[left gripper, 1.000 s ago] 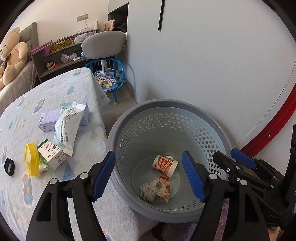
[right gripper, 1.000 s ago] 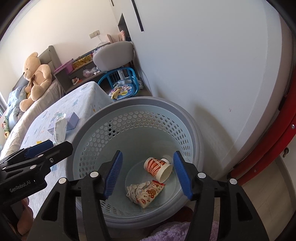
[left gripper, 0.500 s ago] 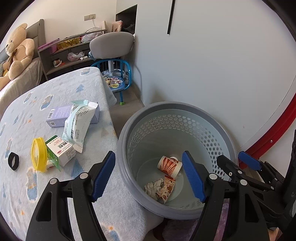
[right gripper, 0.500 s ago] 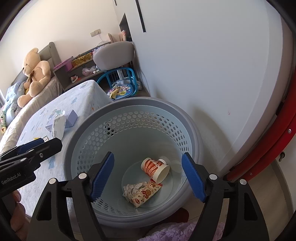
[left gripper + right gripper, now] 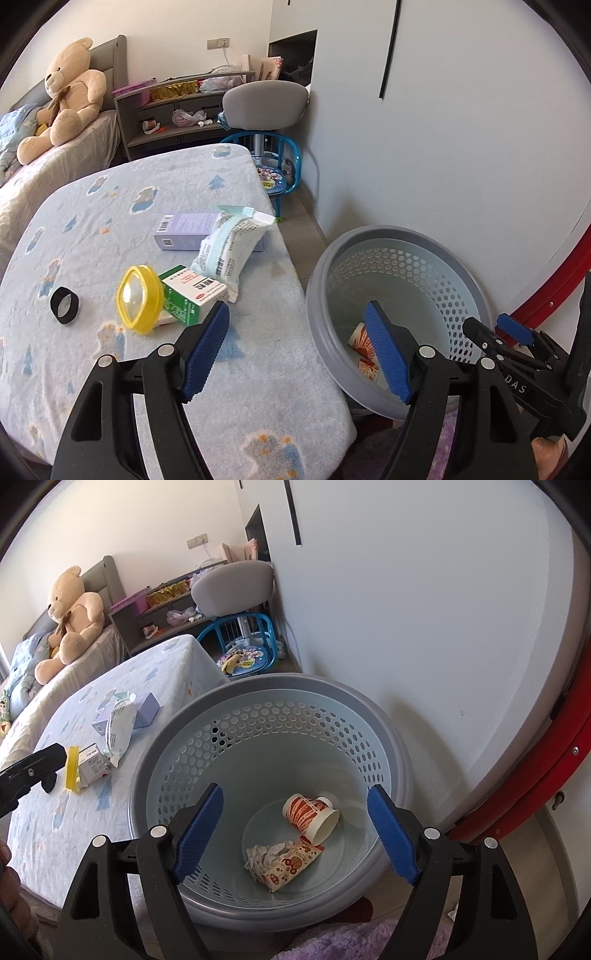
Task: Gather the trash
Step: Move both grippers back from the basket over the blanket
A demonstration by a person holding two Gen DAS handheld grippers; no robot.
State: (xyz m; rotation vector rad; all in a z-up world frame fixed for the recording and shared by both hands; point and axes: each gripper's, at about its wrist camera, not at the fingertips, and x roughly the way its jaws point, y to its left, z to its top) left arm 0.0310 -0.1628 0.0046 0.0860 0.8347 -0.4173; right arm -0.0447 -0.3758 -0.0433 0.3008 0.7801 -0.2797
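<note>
- The right gripper hangs over the basket; its jaws have just been spreading and stand wide with nothing between the pads.
- The right view looks straight down into the basket: a paper cup lies on its side on the floor of it, a crumpled tissue and a snack wrapper just beside it, touching each other.
- The left view shows only slivers of the cup and wrapper past the right-hand pad; the tissue is hidden there.
- The left gripper is spread too, jaws a touch wider than a moment ago and empty, straddling the gap between the table edge and the basket rim.
- The left view lays out the table trash clearly: a purple box with a white pouch leaning across it, a green-and-white carton just beside a yellow lid standing on edge, and a black ring apart to the left.
- In the right view the same items are small and side-on: box, pouch, carton, lid; the ring is mostly behind the left gripper's finger.
- The left view catches the right gripper's finger at the basket's near rim.
- Both views show a teddy bear on a bed behind the table.
</note>
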